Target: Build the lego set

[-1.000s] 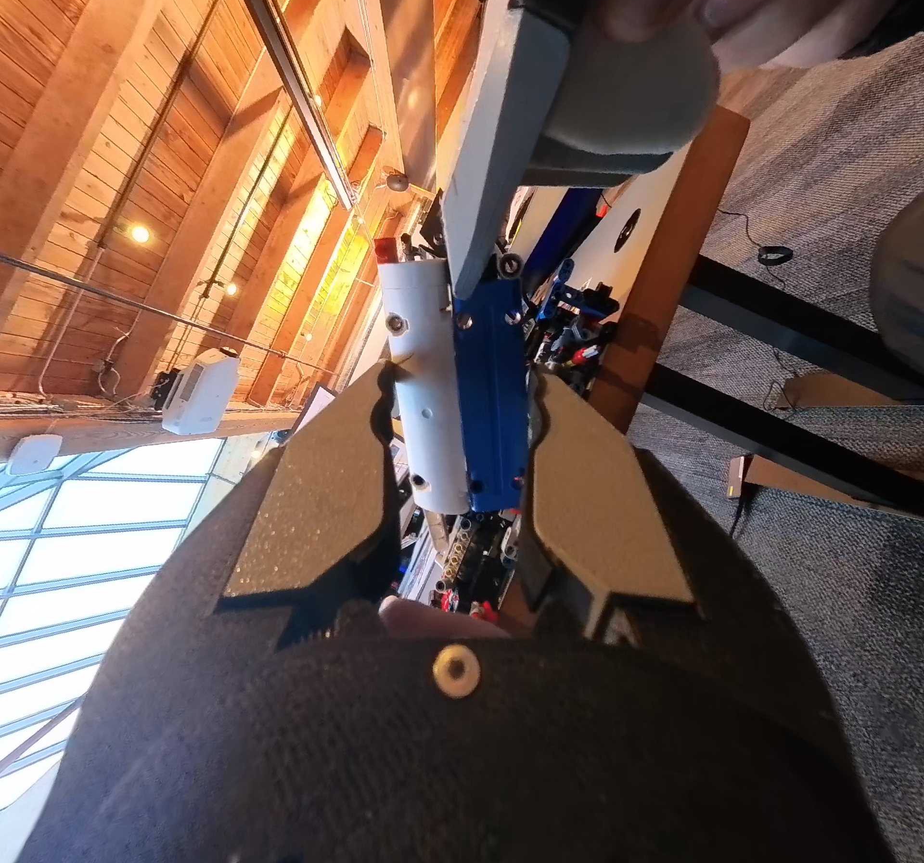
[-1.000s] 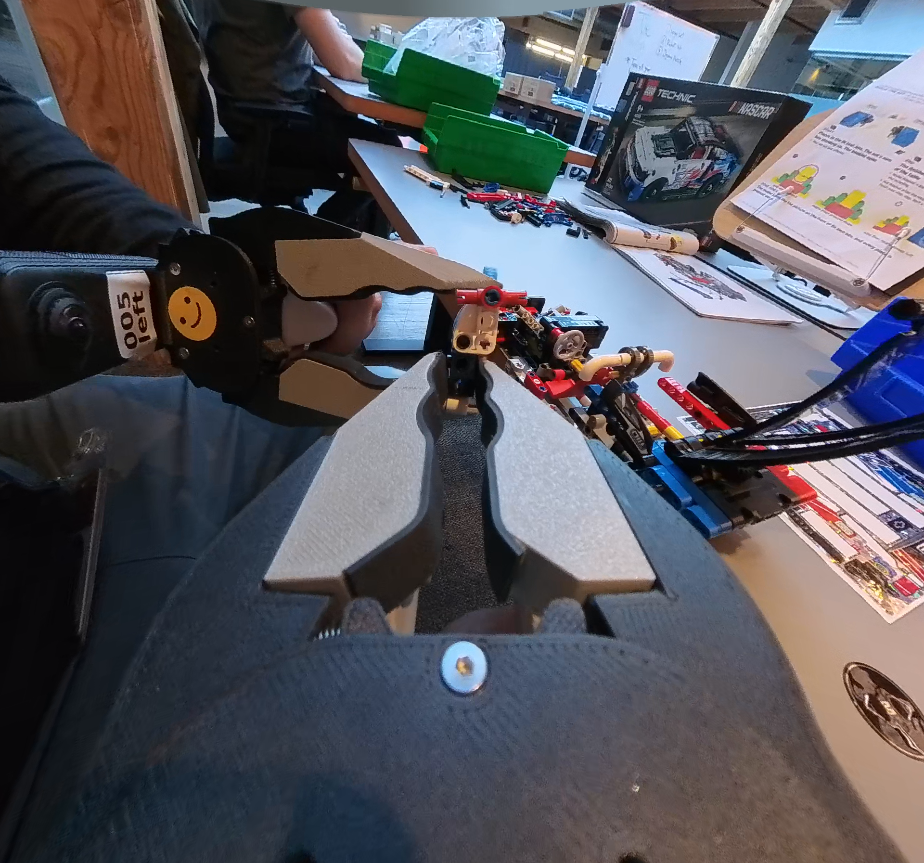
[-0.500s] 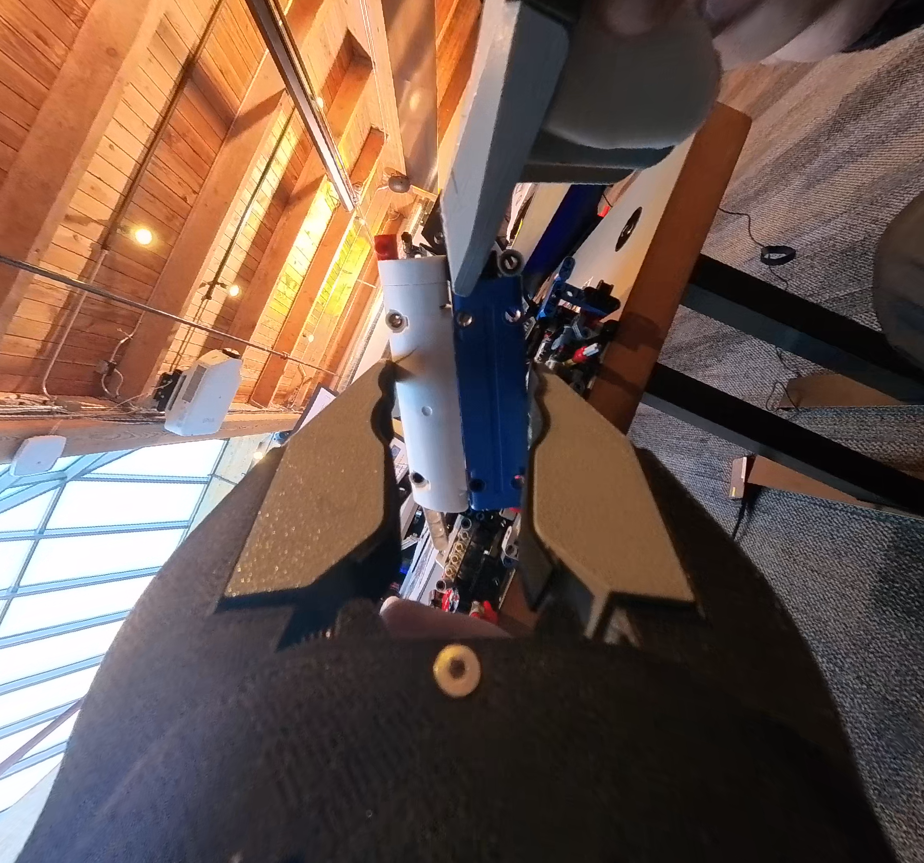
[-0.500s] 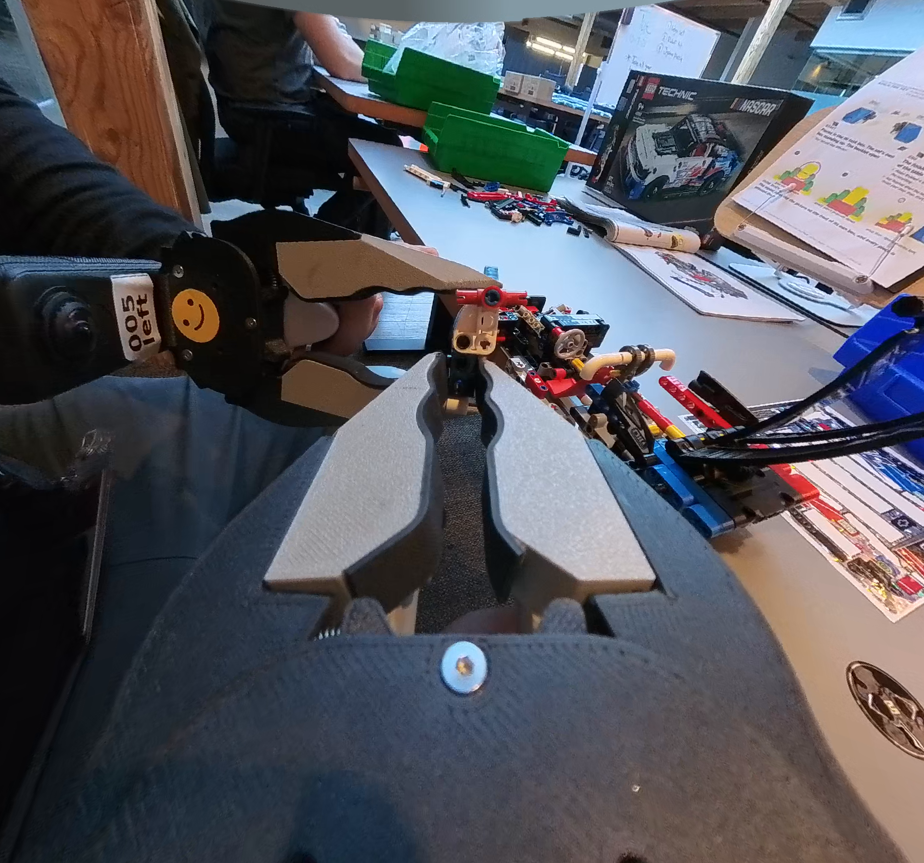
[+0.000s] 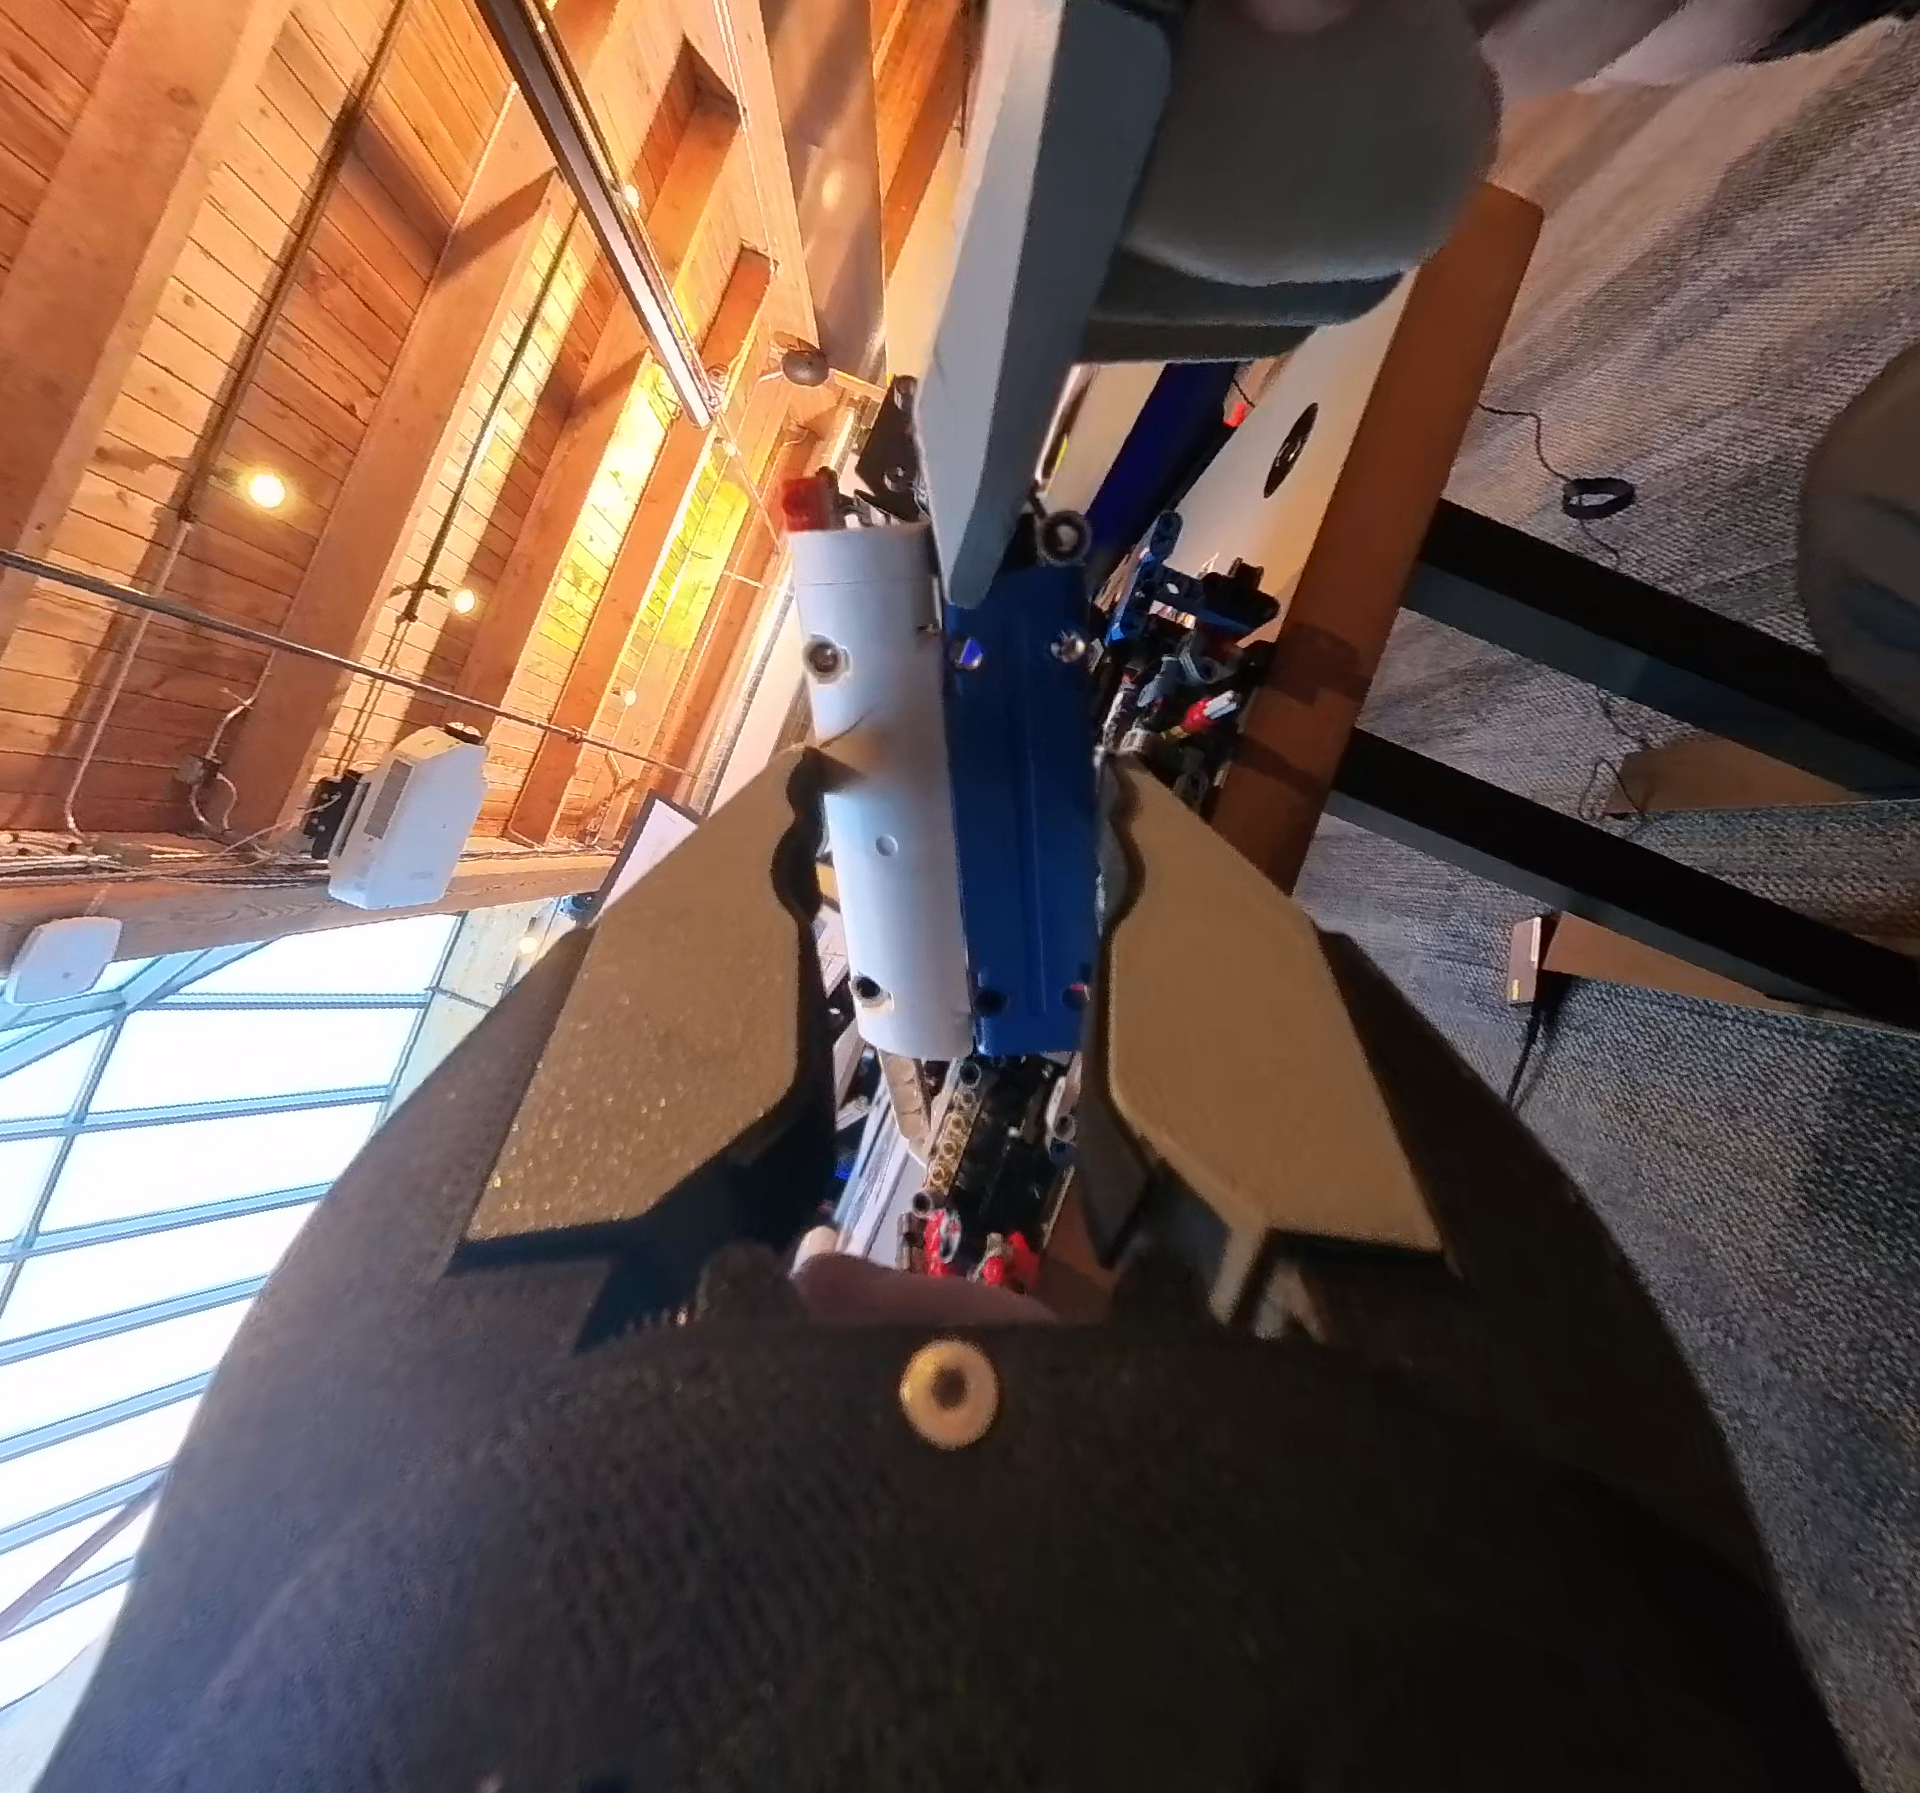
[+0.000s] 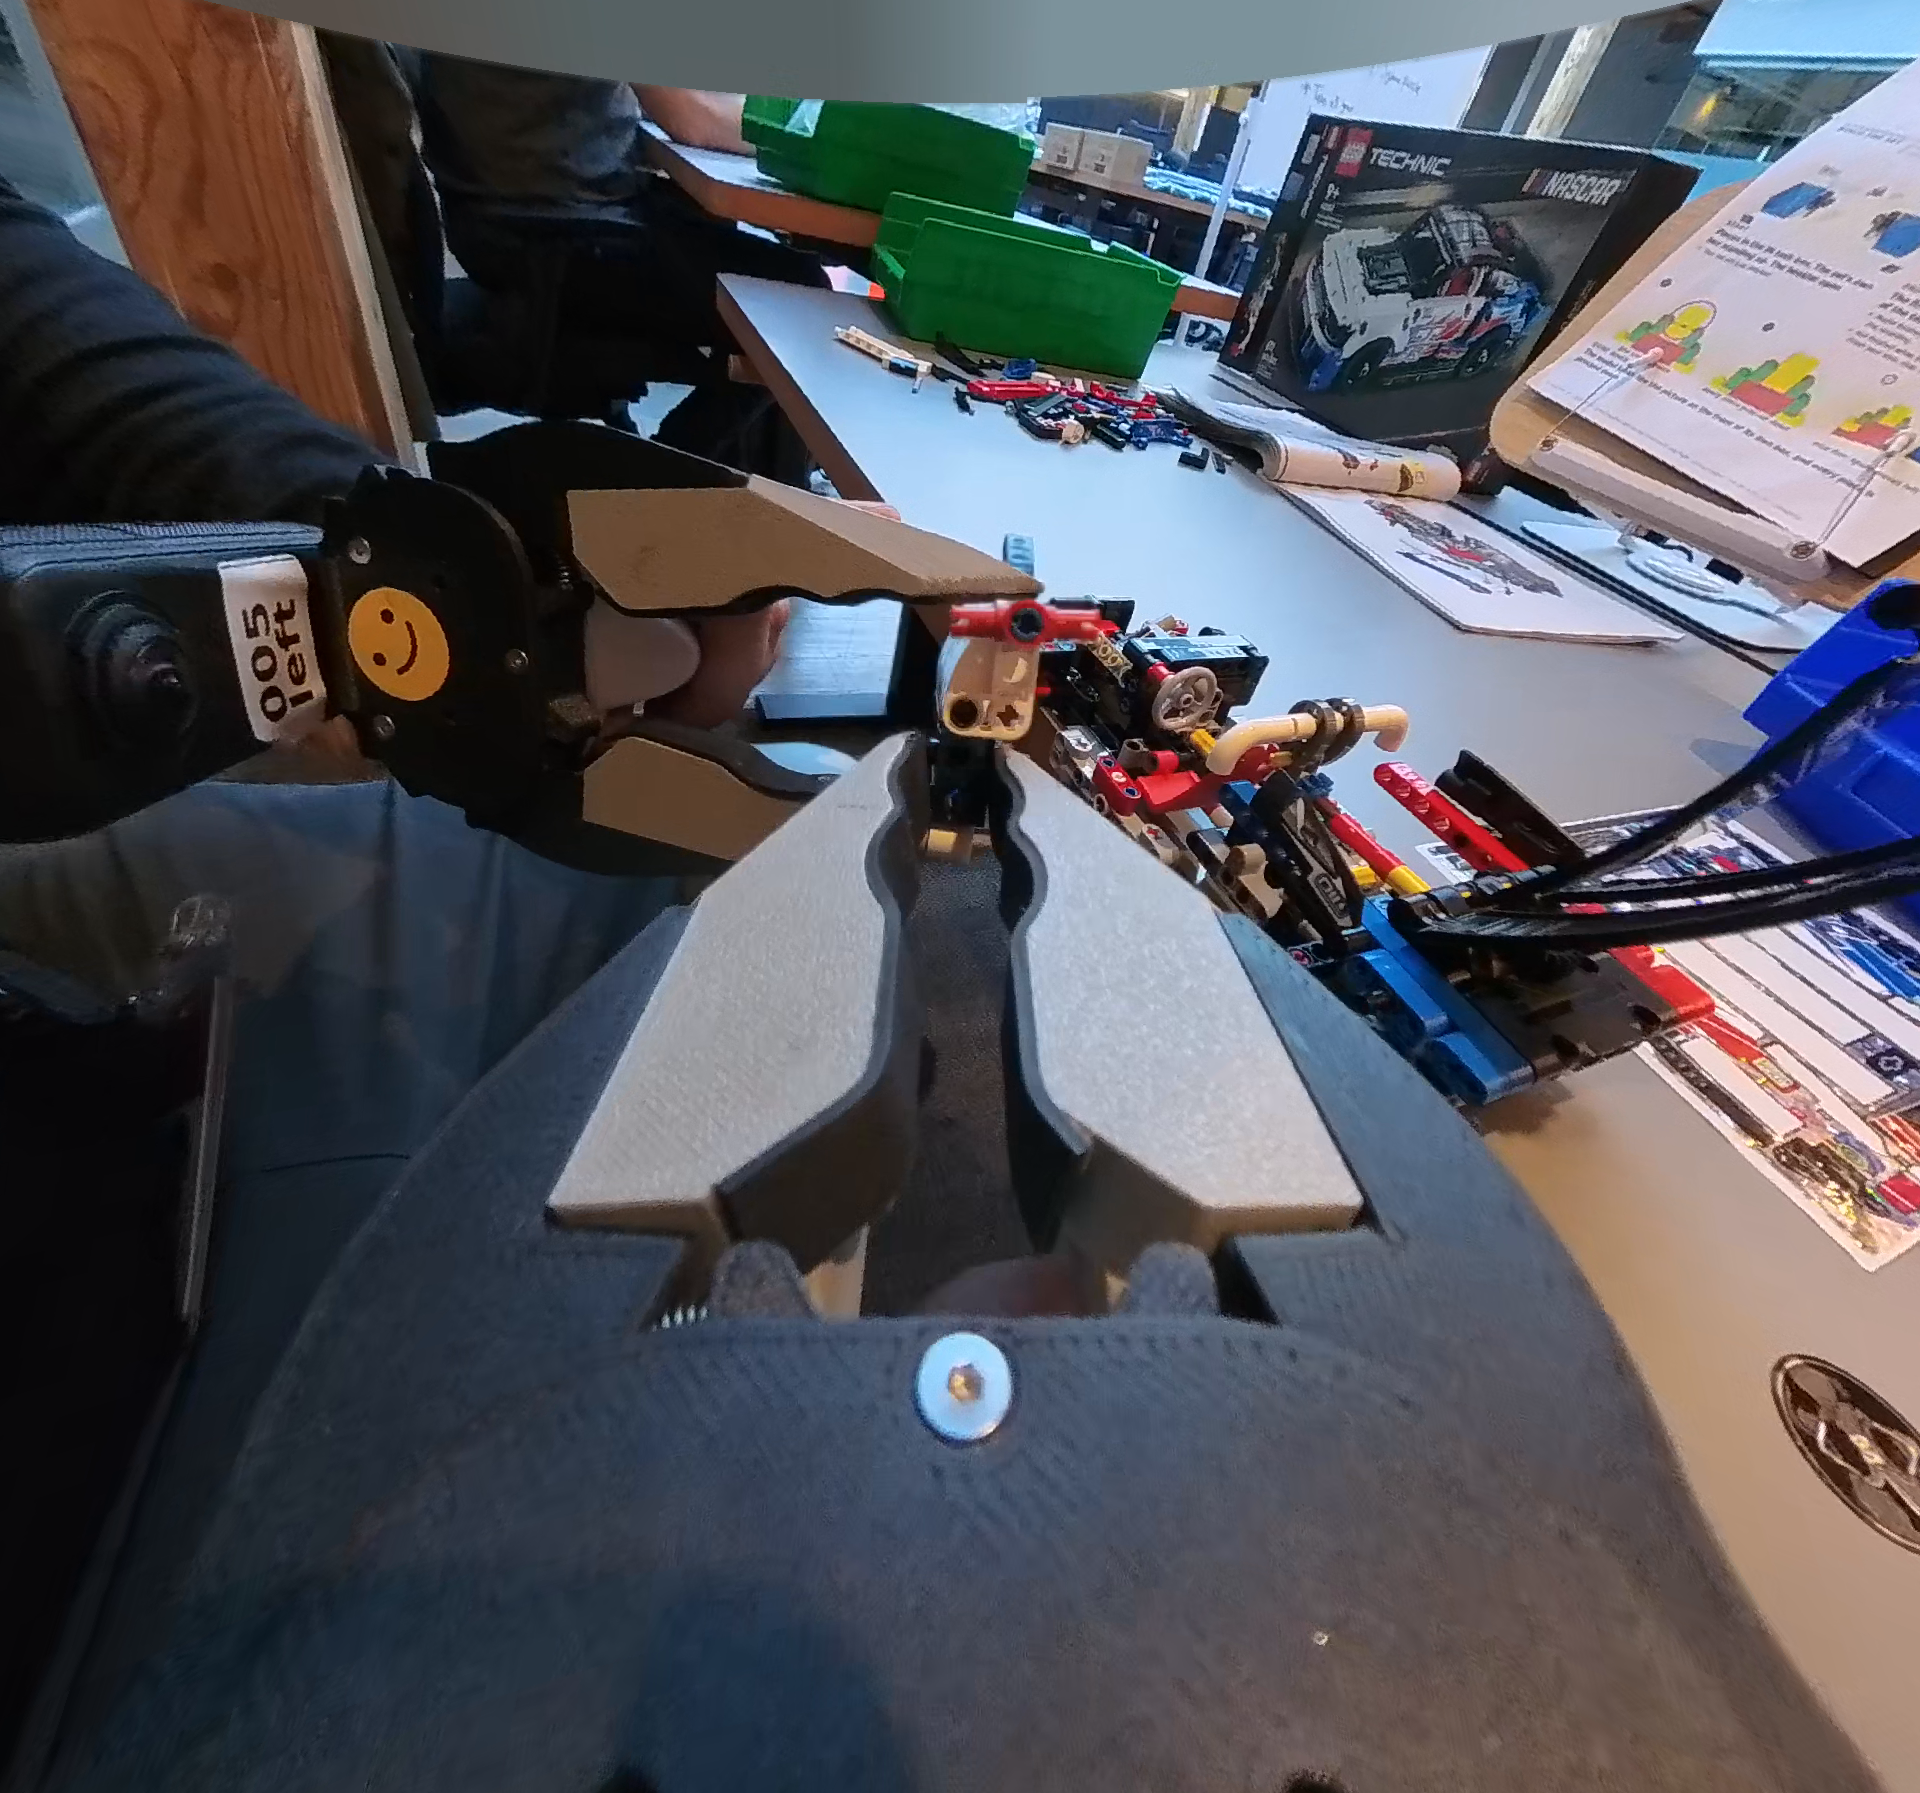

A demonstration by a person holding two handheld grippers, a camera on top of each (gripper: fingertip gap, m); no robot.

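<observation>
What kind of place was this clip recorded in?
Probably a shared workshop or office: long grey tables with green parts bins, a boxed car kit, carpeted floor, and a timber-beamed ceiling.

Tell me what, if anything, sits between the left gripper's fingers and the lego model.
Nothing visible does. The left gripper is already closed on the lego model, its fingers touching the white and blue panels on either side.

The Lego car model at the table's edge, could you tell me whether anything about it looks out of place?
Yes: the Lego car model overhangs the table edge, tipped up, both grippers gripping that end.
</observation>
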